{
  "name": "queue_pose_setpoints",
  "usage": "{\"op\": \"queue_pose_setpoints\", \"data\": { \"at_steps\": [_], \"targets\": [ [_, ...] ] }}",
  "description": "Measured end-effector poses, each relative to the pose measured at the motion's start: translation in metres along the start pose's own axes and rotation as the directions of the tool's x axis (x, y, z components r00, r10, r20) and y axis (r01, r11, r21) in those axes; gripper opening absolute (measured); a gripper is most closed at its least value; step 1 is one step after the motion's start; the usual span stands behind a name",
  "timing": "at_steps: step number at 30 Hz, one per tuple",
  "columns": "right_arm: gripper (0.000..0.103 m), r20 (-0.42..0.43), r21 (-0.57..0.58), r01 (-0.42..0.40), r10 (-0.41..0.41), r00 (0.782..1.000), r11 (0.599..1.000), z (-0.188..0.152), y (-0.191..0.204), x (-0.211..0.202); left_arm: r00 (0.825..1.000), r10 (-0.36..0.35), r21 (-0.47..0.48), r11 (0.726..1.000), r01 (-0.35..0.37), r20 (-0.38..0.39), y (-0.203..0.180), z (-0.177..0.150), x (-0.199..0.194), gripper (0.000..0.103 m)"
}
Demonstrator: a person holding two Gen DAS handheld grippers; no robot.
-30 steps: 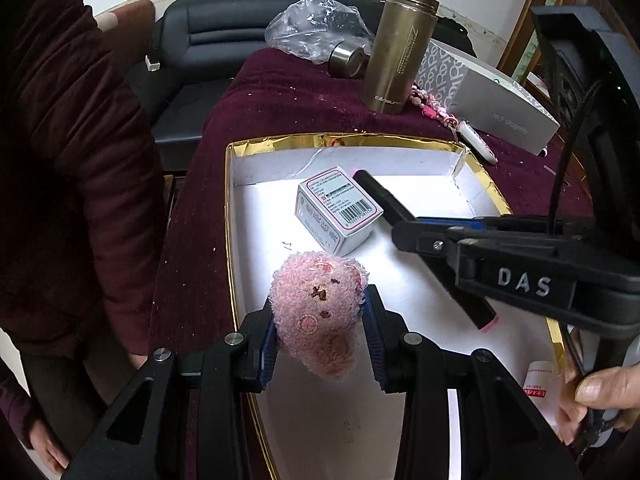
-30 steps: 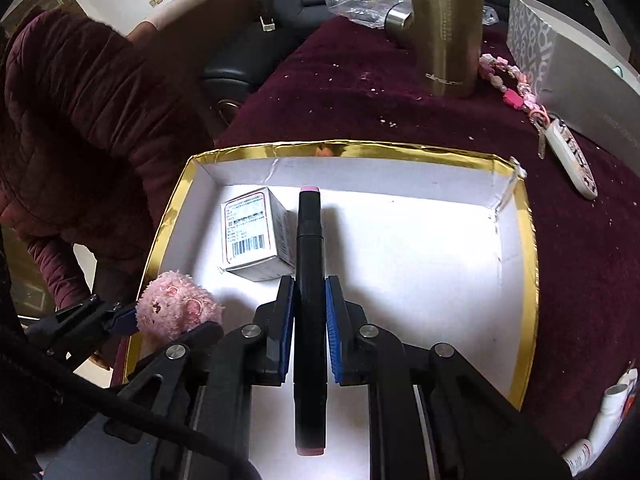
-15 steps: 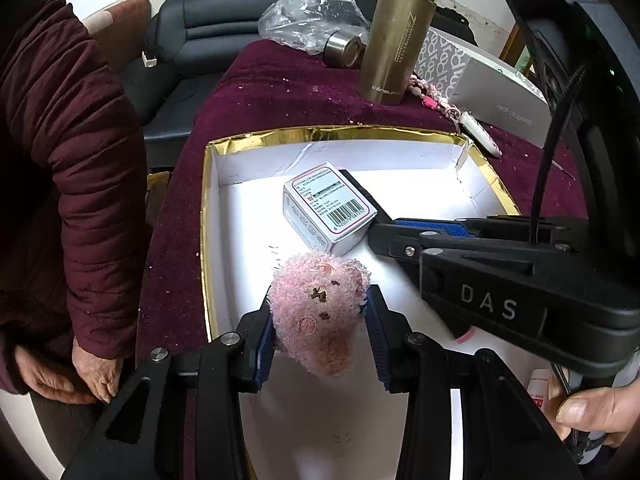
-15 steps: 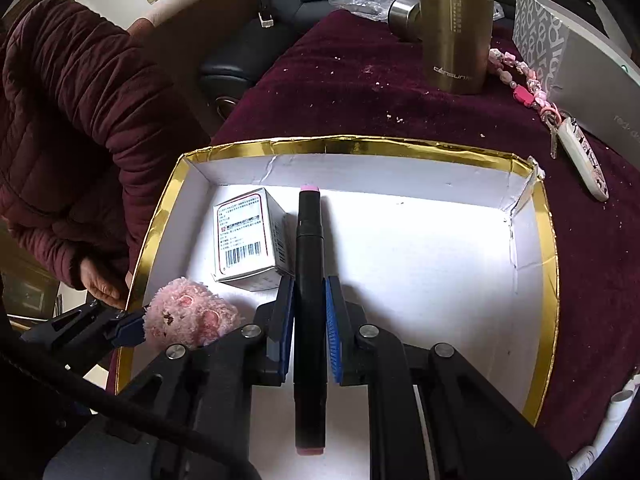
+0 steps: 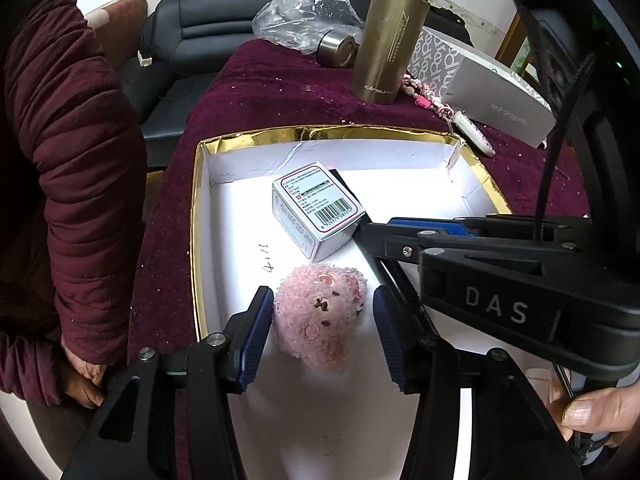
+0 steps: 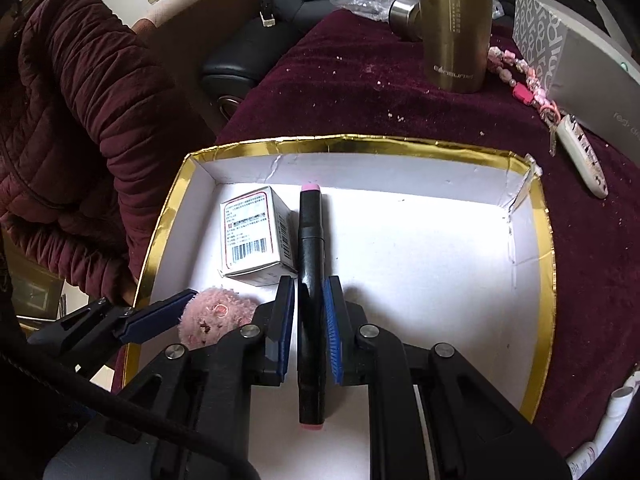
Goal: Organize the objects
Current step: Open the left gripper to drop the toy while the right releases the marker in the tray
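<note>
Maroon cloth (image 6: 352,92) covers the table under a gold-rimmed tray (image 6: 546,240). Nearest, the left gripper (image 5: 323,320) has just been opening; its pads stand clear of the plush (image 5: 320,314) resting on the tray floor between them. The right gripper (image 6: 307,330) pinches the marker (image 6: 311,240) beside the carton (image 6: 256,236). Risk: withdrawing the left pads may snag the plush; lowering the marker may nudge the carton.

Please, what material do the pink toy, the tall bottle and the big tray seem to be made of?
Pink toy: soft plush, probably synthetic; its surface is fuzzy and curly.
Tall bottle: likely metal with a brushed bronze-gold finish; it shows a dull sheen and a threaded rim.
Tray: apparently cardboard, matte white inside, with shiny gold foil on the rim; its corners are creased and torn.
</note>
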State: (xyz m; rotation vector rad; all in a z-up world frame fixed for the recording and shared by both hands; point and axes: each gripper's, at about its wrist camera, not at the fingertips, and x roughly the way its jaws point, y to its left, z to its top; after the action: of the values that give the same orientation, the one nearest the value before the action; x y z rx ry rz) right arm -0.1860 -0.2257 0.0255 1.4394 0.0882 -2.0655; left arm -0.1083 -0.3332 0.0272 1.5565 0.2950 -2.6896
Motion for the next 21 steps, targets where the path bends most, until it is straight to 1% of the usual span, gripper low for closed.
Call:
{"op": "queue_pose_setpoints", "data": {
  "at_steps": [2, 5, 6, 7, 12, 14, 15, 21],
  "targets": [
    [0.013, 0.004, -0.010, 0.009, -0.009, 1.000, 1.000, -0.002, 0.001, -0.006, 1.000, -0.013, -0.009, 1.000, 0.013, 0.005, 0.001, -0.001, -0.002, 0.048],
    [0.013, 0.010, -0.001, 0.004, -0.004, 1.000, 1.000, -0.001, -0.002, -0.009, 0.999, -0.040, -0.024, 0.999, 0.040, 0.014, 0.003, -0.002, -0.007, 0.057],
    [0.013, 0.012, 0.002, 0.004, -0.004, 1.000, 1.000, 0.000, -0.002, -0.008, 0.999, -0.048, -0.033, 0.998, 0.048, 0.017, 0.004, -0.003, -0.009, 0.058],
    [0.013, 0.018, 0.006, 0.007, -0.007, 1.000, 1.000, -0.001, -0.003, -0.011, 0.998, -0.059, -0.021, 0.998, 0.059, 0.013, 0.005, -0.003, -0.010, 0.060],
    [0.014, 0.026, 0.013, 0.000, 0.000, 1.000, 1.000, -0.002, -0.006, -0.013, 0.998, -0.062, -0.026, 0.998, 0.062, 0.016, 0.005, -0.008, -0.020, 0.060],
    [0.021, 0.029, 0.016, -0.009, 0.008, 1.000, 1.000, -0.004, -0.007, -0.016, 0.998, -0.060, -0.023, 0.998, 0.060, 0.020, 0.003, -0.009, -0.024, 0.060],
    [0.022, 0.033, 0.019, -0.012, 0.011, 0.999, 1.000, -0.005, -0.008, -0.018, 0.998, -0.059, -0.023, 0.998, 0.060, 0.024, 0.002, -0.010, -0.026, 0.060],
    [0.022, 0.051, 0.028, -0.034, 0.032, 0.998, 0.999, -0.015, -0.012, -0.033, 0.998, -0.055, -0.038, 0.998, 0.056, 0.035, -0.003, -0.013, -0.036, 0.060]
  ]
}}
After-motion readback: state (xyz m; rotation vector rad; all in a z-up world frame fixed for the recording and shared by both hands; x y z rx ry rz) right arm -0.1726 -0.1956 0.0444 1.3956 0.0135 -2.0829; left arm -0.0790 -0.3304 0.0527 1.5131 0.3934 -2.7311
